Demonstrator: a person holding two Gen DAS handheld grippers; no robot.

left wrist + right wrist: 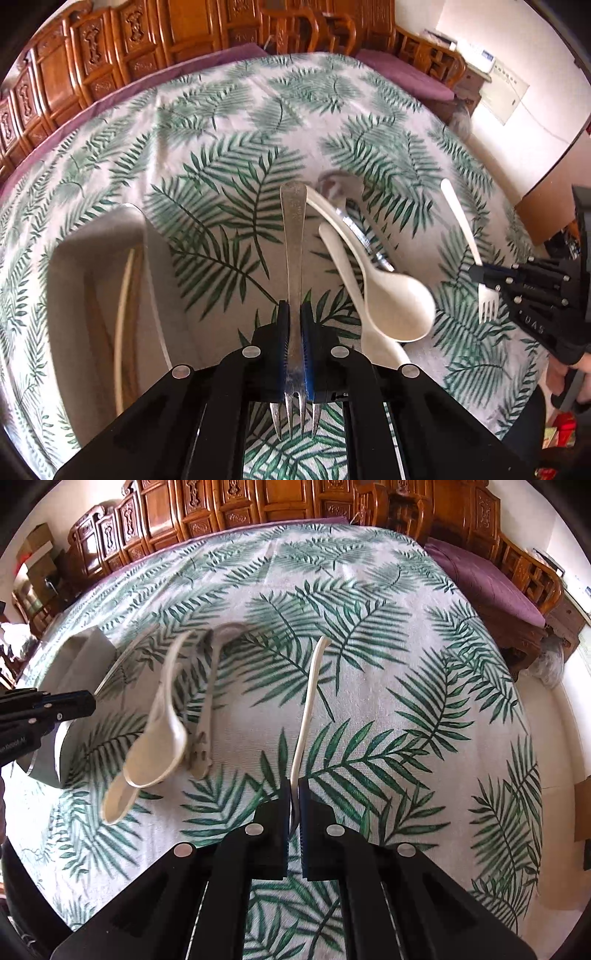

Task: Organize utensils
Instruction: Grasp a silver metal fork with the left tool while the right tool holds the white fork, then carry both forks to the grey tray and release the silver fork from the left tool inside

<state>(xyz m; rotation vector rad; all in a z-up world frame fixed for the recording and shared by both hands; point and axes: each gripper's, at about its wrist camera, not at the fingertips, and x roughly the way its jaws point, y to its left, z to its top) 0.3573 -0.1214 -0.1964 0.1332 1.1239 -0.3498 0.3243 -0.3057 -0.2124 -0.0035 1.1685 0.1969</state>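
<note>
Left hand-held gripper [295,332] is clamped on a shiny metal fork [293,266], tines back toward the camera, slim handle pointing forward, beside a smooth white rounded container [88,295] on the left. Right hand-held gripper [293,812] is clamped on a thin cream plastic fork [306,709], its handle curving forward above the surface [406,701], covered in green palm-leaf cloth. Two glossy cream plastic spoons [391,299] lie loosely overlapped on the surface over more utensils, blurred.

free: far tablecloth [369,590] | obstacles: spoon pile [162,746], metal container [92,277] left
</note>
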